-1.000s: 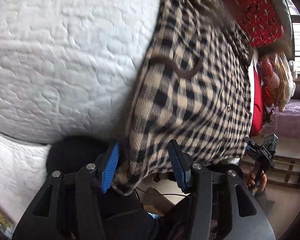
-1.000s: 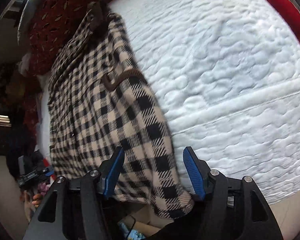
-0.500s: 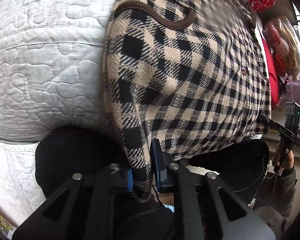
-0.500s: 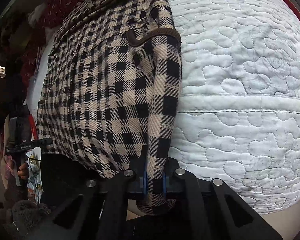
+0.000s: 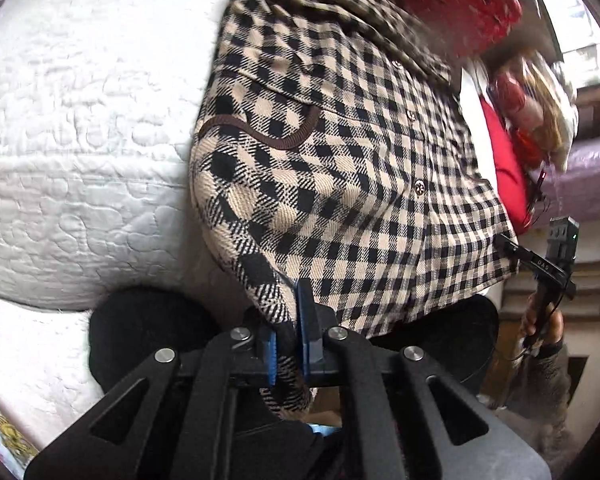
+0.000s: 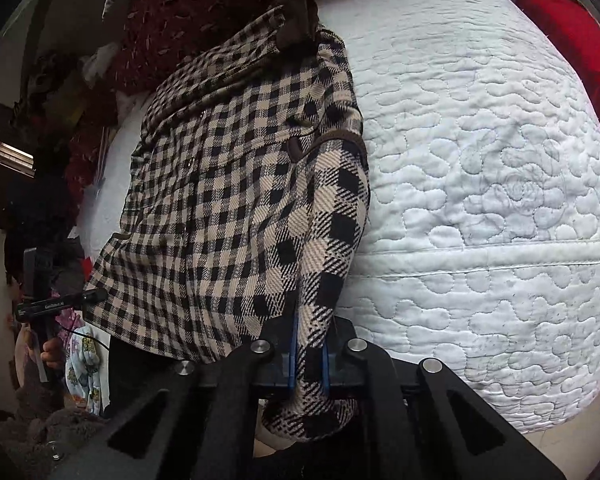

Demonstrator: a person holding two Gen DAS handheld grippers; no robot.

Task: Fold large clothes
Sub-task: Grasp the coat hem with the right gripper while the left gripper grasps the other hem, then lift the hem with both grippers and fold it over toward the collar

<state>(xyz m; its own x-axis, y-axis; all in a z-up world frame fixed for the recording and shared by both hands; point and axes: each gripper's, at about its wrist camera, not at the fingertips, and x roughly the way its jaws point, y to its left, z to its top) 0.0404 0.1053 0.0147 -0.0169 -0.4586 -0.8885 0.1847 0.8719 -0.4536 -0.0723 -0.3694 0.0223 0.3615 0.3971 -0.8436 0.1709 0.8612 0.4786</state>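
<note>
I see my left tongs (image 5: 287, 332) and right tongs (image 6: 309, 354) each pinching the shirt (image 5: 340, 184) hem at six o'clock, over the mattress (image 6: 480, 168).

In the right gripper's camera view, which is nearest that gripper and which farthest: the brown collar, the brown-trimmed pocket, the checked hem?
1. Checked hem, clamped in the right gripper.
2. Brown-trimmed pocket, midway up the coat.
3. Brown collar, at the far top end.
</note>
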